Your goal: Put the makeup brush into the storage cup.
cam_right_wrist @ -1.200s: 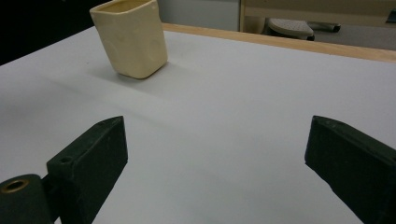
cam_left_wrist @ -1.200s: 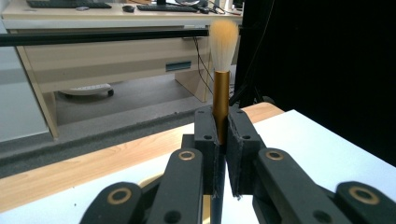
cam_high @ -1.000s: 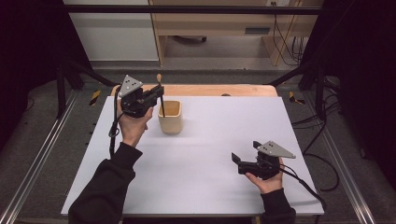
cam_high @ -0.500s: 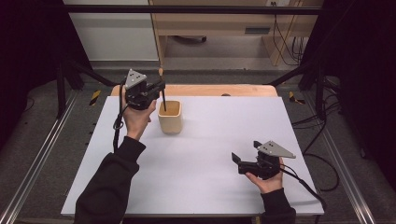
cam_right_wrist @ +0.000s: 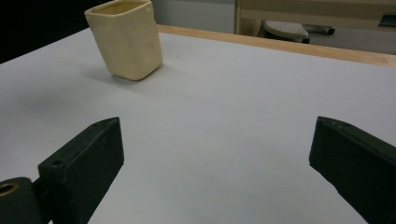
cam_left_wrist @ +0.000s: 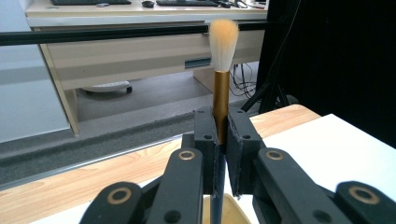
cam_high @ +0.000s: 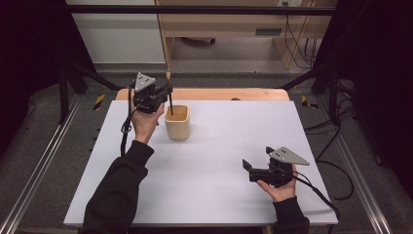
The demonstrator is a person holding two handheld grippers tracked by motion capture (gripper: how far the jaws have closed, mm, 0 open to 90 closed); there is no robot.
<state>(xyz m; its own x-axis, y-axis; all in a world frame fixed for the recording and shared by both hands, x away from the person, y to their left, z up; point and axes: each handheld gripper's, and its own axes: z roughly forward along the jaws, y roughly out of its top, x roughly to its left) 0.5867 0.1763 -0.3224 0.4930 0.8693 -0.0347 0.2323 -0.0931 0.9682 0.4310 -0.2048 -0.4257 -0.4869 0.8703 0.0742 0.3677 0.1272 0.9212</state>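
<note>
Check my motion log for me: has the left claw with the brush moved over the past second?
Yes. In the high view the left claw, shut on the brush, has shifted right and farther back, closer to the cream cup, which stayed put.

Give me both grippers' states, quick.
Left gripper: shut on the brush, above the cup.
Right gripper: open, holding nothing.

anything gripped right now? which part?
Left gripper is shut on the brush, its fingers clamping the handle just below the gold ferrule. Right gripper is open, holding nothing.
</note>
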